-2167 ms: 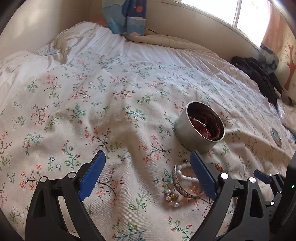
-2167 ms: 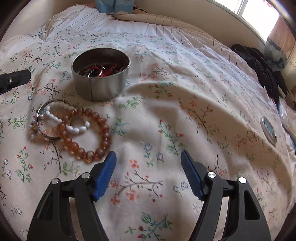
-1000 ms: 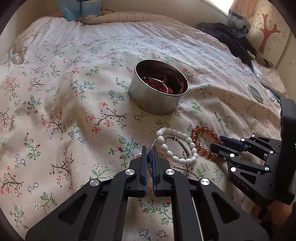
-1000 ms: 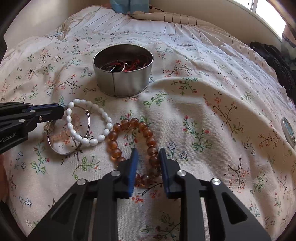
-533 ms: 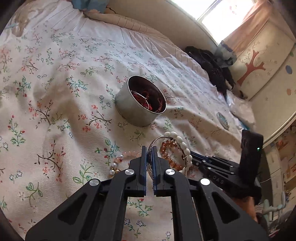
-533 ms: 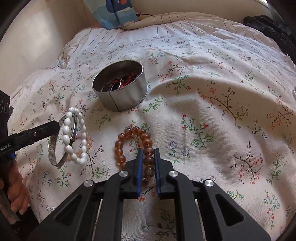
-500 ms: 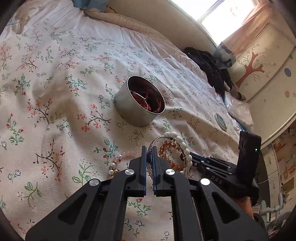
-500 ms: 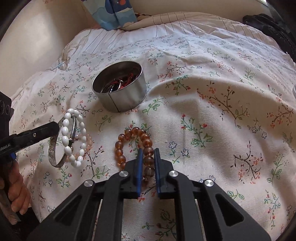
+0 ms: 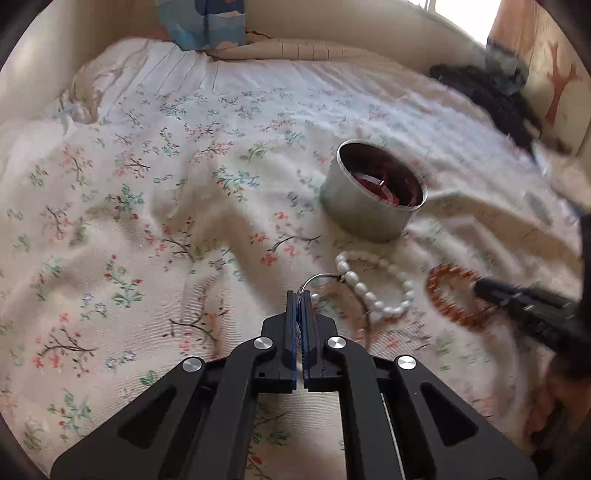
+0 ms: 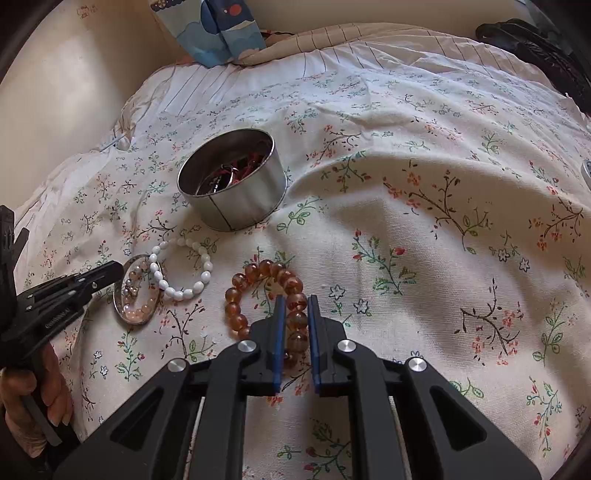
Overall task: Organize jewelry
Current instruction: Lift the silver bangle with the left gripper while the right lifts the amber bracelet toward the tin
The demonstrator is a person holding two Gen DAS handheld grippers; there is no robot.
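Note:
A round metal tin (image 9: pixel 373 195) holding red jewelry stands on the floral bedspread; it also shows in the right wrist view (image 10: pixel 232 181). My left gripper (image 9: pixel 299 295) is shut on a thin silver bangle (image 9: pixel 319 277), which the right wrist view (image 10: pixel 137 291) shows tilted up with small pink beads inside. A white bead bracelet (image 9: pixel 373 280) lies beside it (image 10: pixel 184 267). My right gripper (image 10: pixel 294 299) is shut on an amber bead bracelet (image 10: pixel 266 295), seen blurred in the left wrist view (image 9: pixel 450 295).
The bed (image 10: pixel 424 221) is rumpled, with folds around the tin. A blue patterned pillow (image 10: pixel 214 29) leans at the head. Dark clothes (image 9: pixel 487 99) lie at the far right. A small round disc (image 10: pixel 586 170) lies at the right edge.
My left gripper has swung left and lowered, carrying the bangle; the white bracelet now lies on the bed. My right gripper stays shut on the amber bracelet.

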